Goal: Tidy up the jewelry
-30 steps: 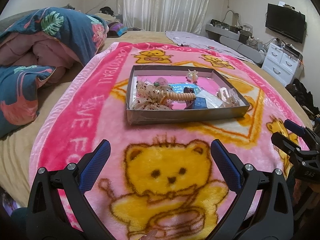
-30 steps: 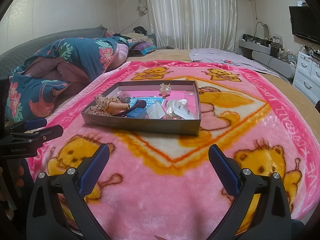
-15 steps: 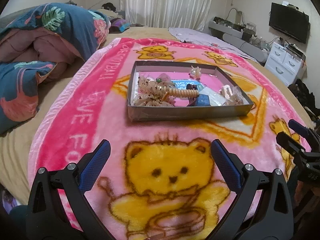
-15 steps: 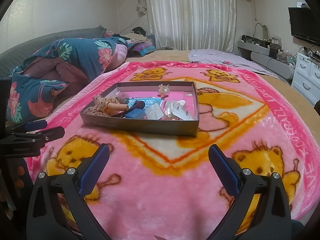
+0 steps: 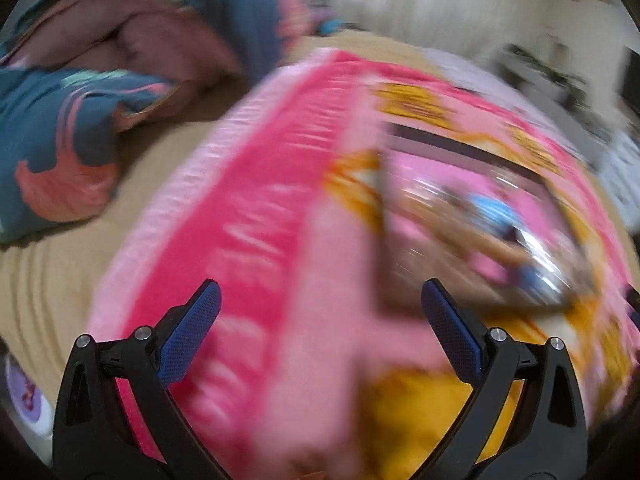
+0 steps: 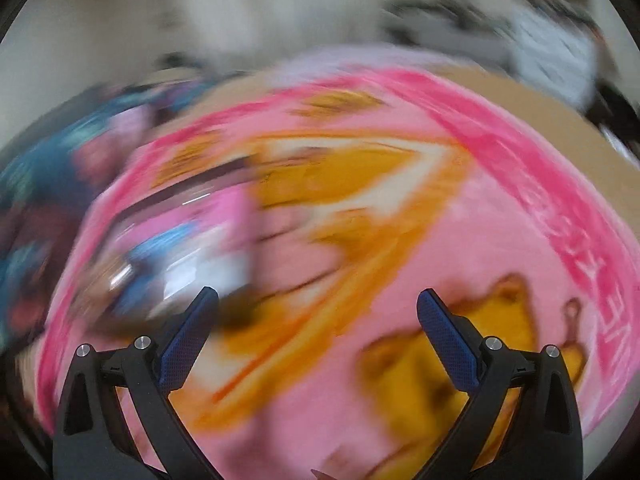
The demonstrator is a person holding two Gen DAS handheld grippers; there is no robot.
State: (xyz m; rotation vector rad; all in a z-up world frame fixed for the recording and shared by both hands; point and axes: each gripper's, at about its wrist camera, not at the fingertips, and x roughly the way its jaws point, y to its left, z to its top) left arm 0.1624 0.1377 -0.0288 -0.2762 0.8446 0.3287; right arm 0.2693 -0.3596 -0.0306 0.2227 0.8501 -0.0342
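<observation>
Both views are heavily motion-blurred. A shallow grey tray (image 5: 452, 140) with mixed jewelry and hair pieces lies on a pink bear-print blanket (image 5: 280, 208); in the left wrist view it sits to the right of my left gripper (image 5: 320, 304), which is open with nothing between its fingers. In the right wrist view the tray (image 6: 180, 196) is a smear at the left, just beyond the left finger of my right gripper (image 6: 318, 312), also open and holding nothing. Single items in the tray cannot be told apart.
A folded blue and pink floral quilt (image 5: 92, 80) lies at the left of the bed. Tan bedsheet (image 5: 60, 272) borders the blanket. Blurred white furniture (image 6: 552, 52) stands beyond the bed at the right.
Both grippers have swung quickly forward toward the tray. In the left view the tray shifted right; in the right view it shifted left. Both stay open.
</observation>
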